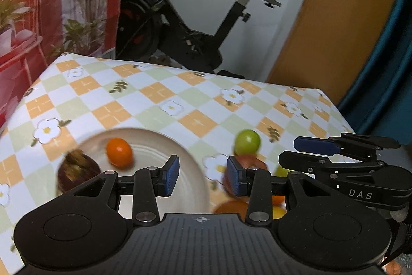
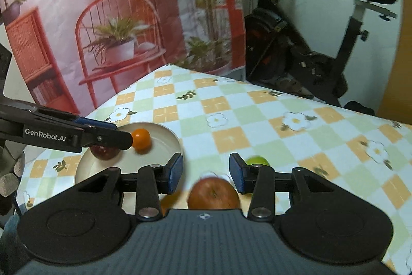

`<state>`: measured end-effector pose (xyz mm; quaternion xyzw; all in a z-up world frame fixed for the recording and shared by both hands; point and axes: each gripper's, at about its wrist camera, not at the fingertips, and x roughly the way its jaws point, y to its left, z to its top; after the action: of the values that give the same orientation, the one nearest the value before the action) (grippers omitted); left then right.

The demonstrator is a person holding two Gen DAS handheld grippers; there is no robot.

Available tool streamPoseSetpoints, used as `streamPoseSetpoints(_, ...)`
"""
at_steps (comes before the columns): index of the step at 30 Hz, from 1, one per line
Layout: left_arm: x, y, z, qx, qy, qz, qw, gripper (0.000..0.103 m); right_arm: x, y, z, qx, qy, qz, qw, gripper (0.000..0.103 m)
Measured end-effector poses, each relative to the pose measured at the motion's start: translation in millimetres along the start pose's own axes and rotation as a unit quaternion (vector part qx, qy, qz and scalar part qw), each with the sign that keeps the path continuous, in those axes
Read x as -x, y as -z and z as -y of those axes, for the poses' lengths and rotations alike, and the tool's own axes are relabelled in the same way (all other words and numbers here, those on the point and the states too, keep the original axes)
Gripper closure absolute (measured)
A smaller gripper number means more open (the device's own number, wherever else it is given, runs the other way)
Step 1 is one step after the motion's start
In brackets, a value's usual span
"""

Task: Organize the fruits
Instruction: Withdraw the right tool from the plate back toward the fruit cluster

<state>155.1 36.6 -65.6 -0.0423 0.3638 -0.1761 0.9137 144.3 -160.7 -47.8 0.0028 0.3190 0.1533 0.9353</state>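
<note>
Both claws spread, empty: left gripper (image 1: 202, 175), right gripper (image 2: 206, 173). Plate (image 2: 168, 139) at 10 o'clock holds orange fruit (image 2: 141, 139); apple (image 2: 213, 193) at 6 o'clock between right jaws.

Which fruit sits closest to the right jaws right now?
The red apple, just in front of the open right gripper, roughly centred between its jaws. The green fruit lies farther back, and the orange one is away on the plate.

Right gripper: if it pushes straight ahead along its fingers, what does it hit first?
Probably the red apple, which sits just ahead of the open right gripper, between its fingers. The green fruit lies farther right. Depth is uncertain with the blur.
</note>
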Motion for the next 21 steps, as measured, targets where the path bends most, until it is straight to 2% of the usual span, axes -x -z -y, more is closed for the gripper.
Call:
streamPoseSetpoints(8,11.0,25.1,35.1,-0.029,0.002,0.024,0.9993,0.061,39.9,43.1,6.2,0.003,0.018,0.026,0.999,0.060)
streamPoseSetpoints(21,18.4,59.5,67.2,-0.043,-0.003,0.048,0.9979,0.061,66.6,93.4,9.3,-0.015,0.054,0.066,0.996,0.059)
